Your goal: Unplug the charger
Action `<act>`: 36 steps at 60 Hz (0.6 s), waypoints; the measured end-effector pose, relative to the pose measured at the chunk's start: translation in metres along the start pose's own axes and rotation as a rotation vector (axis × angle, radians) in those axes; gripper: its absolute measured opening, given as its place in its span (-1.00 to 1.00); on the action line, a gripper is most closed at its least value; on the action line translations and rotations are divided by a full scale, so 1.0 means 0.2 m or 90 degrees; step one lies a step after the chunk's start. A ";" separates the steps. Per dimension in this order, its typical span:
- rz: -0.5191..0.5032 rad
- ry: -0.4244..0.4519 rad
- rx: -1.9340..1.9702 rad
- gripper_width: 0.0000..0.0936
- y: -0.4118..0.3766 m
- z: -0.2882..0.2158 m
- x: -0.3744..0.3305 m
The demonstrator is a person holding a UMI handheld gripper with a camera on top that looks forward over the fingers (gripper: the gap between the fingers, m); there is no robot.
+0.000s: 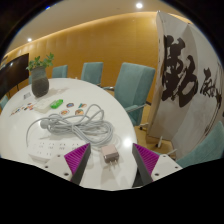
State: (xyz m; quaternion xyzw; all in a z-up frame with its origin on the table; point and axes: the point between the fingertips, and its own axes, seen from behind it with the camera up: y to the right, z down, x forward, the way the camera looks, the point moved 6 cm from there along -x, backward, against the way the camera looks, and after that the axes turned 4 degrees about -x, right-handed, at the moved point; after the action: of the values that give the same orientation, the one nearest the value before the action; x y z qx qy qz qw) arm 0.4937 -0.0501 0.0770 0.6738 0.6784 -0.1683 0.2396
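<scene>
A small pinkish-white charger lies on the round white table, its two prongs pointing toward me and not in any socket. It sits between my fingers with a gap at each side. My gripper is open, with the magenta pads low over the table's near edge. A coiled grey cable lies just beyond the charger. A white power strip lies left of the left finger.
A potted plant stands at the table's far left, with a green object and small items near it. Teal chairs ring the table. A white panel with black calligraphy stands at the right.
</scene>
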 end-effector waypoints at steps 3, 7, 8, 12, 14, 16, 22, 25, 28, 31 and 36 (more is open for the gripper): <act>0.009 0.008 -0.006 0.87 -0.02 -0.02 -0.08; 0.015 0.018 -0.010 0.87 -0.05 -0.05 -0.23; 0.015 0.018 -0.010 0.87 -0.06 -0.07 -0.28; 0.021 0.030 -0.009 0.86 -0.12 -0.10 -0.46; 0.027 0.036 -0.010 0.86 -0.14 -0.10 -0.56; 0.035 0.041 -0.013 0.87 -0.17 -0.11 -0.66; 0.058 0.054 -0.016 0.87 -0.28 -0.10 -0.95; 0.068 0.054 -0.018 0.86 -0.35 -0.07 -1.10; 0.078 0.051 -0.025 0.86 -0.39 -0.03 -1.24; 0.090 0.043 -0.034 0.86 -0.45 -0.01 -1.37; 0.095 0.042 -0.044 0.86 -0.53 0.03 -1.55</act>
State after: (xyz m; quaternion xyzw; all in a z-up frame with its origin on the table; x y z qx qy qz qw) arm 0.3816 -0.3143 0.2333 0.7193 0.6390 -0.1041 0.2519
